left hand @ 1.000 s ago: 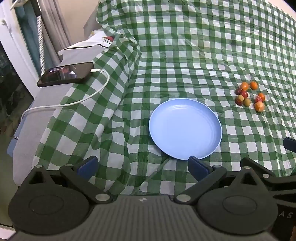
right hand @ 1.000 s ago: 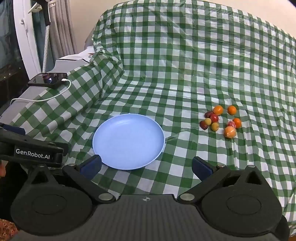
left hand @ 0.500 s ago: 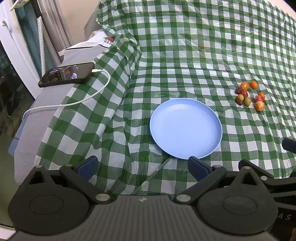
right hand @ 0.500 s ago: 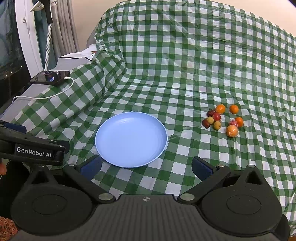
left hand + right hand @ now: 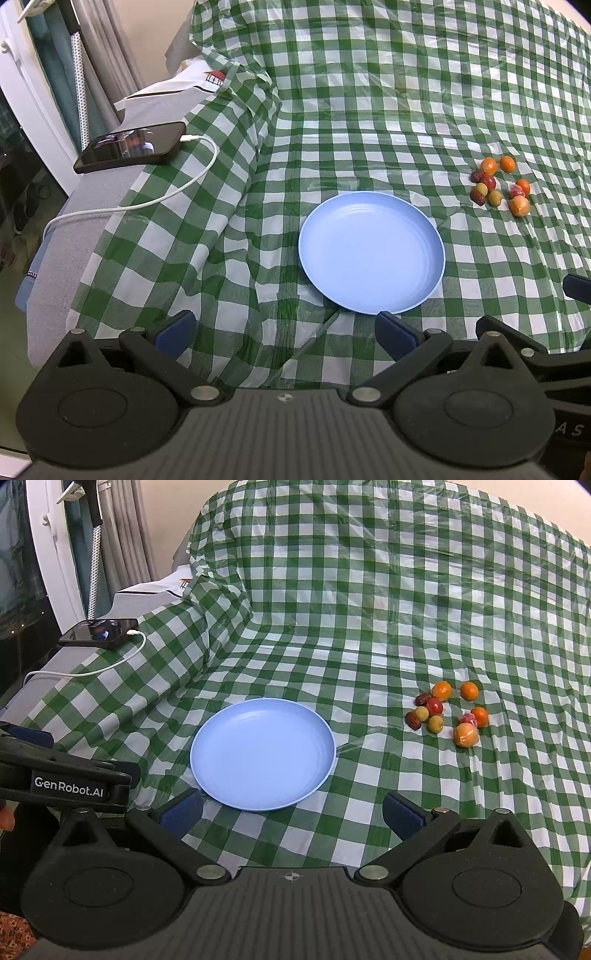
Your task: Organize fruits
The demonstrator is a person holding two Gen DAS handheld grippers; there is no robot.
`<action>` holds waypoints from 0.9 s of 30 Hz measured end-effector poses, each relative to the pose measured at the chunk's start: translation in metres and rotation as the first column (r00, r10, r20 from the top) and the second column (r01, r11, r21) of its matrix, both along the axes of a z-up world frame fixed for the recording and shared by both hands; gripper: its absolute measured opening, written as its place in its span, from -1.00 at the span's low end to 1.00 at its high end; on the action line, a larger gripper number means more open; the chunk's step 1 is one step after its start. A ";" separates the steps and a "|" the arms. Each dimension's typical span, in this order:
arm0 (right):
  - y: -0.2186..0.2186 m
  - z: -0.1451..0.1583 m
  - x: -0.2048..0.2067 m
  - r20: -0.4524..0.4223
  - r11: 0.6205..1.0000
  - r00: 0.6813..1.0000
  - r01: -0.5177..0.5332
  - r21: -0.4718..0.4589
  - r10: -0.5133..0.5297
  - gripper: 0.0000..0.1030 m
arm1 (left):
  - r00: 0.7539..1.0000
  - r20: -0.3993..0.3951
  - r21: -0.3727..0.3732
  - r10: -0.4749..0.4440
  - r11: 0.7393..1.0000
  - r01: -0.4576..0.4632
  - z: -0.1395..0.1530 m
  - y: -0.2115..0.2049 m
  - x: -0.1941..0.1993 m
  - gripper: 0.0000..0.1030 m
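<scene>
An empty light blue plate (image 5: 371, 254) (image 5: 263, 753) lies on a green-and-white checked cloth. A cluster of several small fruits (image 5: 499, 185) (image 5: 448, 712), orange, red and yellow, lies on the cloth to the right of the plate and farther back. My left gripper (image 5: 284, 328) is open and empty, just short of the plate's near edge. My right gripper (image 5: 291, 814) is open and empty, near the plate's near right edge. The left gripper's body (image 5: 66, 786) shows at the left of the right wrist view.
A black phone (image 5: 131, 147) (image 5: 99, 633) lies at the far left on a grey surface, with a white charging cable (image 5: 155, 199) trailing toward the near left. The cloth is wrinkled and rises at the back. Curtains (image 5: 122, 542) and a window frame stand at the left.
The right gripper has shifted a little to the left and forward, so plate and fruits sit farther right in its view. The left gripper has barely moved.
</scene>
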State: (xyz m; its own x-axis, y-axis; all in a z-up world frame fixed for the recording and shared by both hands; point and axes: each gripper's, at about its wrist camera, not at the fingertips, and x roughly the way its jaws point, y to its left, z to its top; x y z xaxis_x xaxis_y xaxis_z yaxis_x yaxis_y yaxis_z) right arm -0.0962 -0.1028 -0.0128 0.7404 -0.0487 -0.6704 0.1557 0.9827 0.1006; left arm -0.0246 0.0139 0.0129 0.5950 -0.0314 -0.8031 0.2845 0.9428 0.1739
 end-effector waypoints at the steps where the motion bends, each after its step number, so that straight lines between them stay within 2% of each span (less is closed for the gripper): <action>1: -0.001 0.000 0.000 -0.001 1.000 1.000 0.000 0.002 0.000 0.99 | 1.000 -0.001 -0.001 0.000 1.000 0.000 -0.001 0.000 0.000 0.99; 27: 0.005 0.001 0.001 0.002 1.000 1.000 -0.001 0.000 0.001 0.99 | 1.000 -0.004 0.003 0.001 1.000 -0.001 -0.003 0.002 0.000 0.99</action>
State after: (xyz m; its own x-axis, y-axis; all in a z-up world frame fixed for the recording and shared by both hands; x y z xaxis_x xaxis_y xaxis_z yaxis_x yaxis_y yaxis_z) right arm -0.0956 -0.0980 -0.0117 0.7421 -0.0482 -0.6686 0.1547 0.9828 0.1010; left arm -0.0247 0.0161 0.0096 0.5921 -0.0288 -0.8054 0.2841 0.9426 0.1752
